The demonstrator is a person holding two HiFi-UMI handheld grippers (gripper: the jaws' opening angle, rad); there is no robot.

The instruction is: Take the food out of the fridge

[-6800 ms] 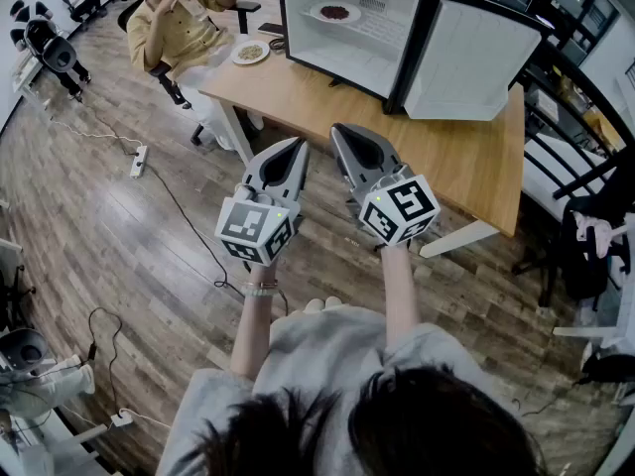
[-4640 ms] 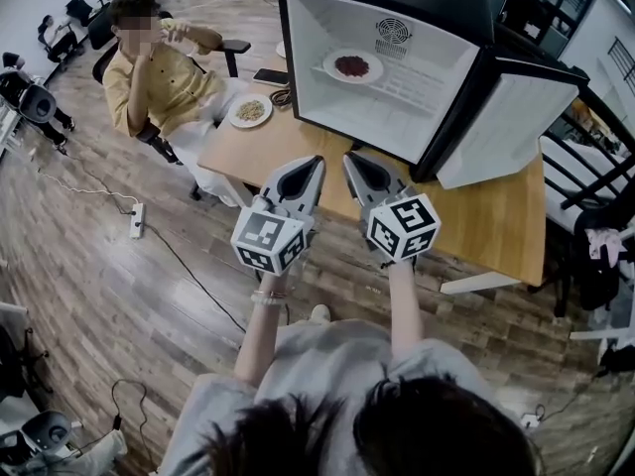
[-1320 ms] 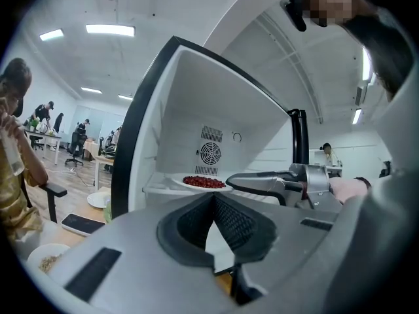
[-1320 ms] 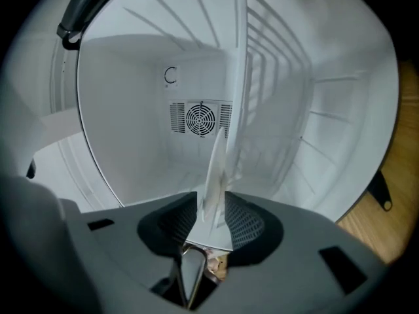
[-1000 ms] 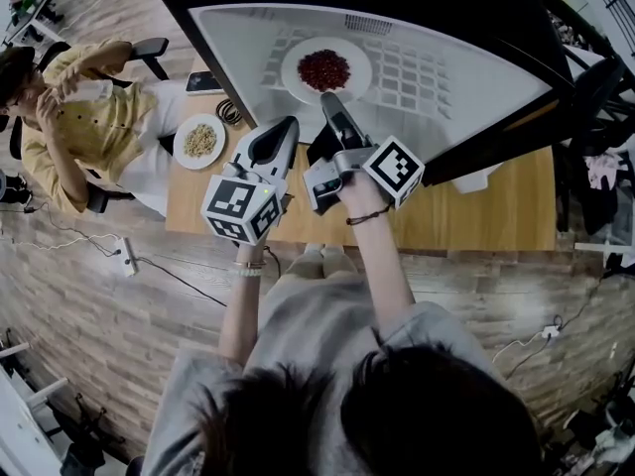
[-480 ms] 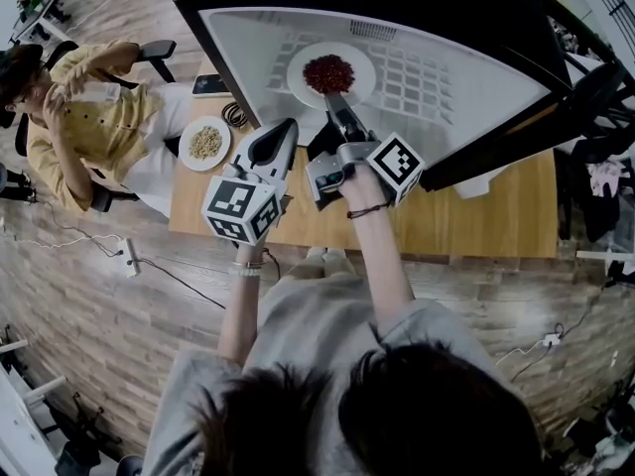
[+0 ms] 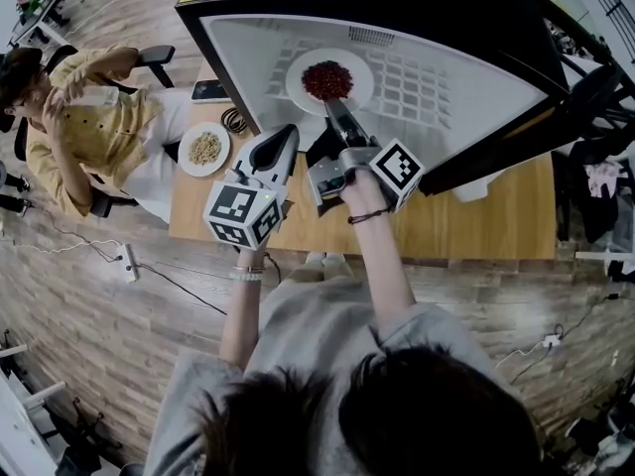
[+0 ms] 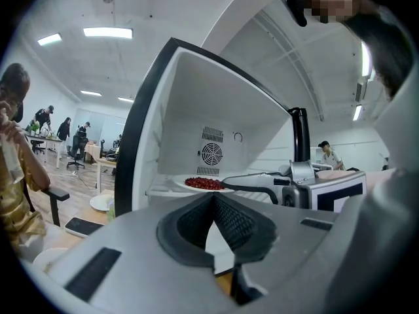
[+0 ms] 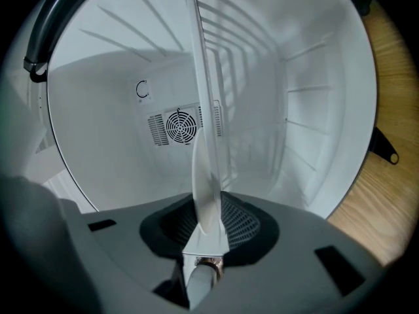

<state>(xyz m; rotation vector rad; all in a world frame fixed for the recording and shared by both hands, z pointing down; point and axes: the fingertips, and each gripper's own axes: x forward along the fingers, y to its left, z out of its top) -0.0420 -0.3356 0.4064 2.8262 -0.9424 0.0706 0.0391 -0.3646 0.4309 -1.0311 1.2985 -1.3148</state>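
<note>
A white plate [image 7: 359,87] of red food [image 7: 326,78] sits on the wire shelf inside the open fridge [image 7: 476,87]. My right gripper [image 7: 333,104] reaches in level, rolled on its side, with the near rim of the plate [image 9: 204,142] between its jaws. The jaws are closing and I cannot see the pads pressing on the rim. My left gripper [image 7: 285,137] hangs shut and empty just outside the fridge, left of the right one. From the left gripper [image 8: 213,198] I see the plate [image 8: 203,184] and the right gripper [image 8: 230,183] at its edge.
The fridge stands on a wooden table [image 7: 476,226]. A second plate of pale food [image 7: 205,148], a phone [image 7: 210,90] and a coiled cable [image 7: 234,120] lie on the table left of the fridge. A seated person [image 7: 79,117] is at the far left.
Across the earlier frames I walked up to the fridge and the right gripper went in to the plate. Over the last second both grippers stay put; the right one has rolled slightly.
</note>
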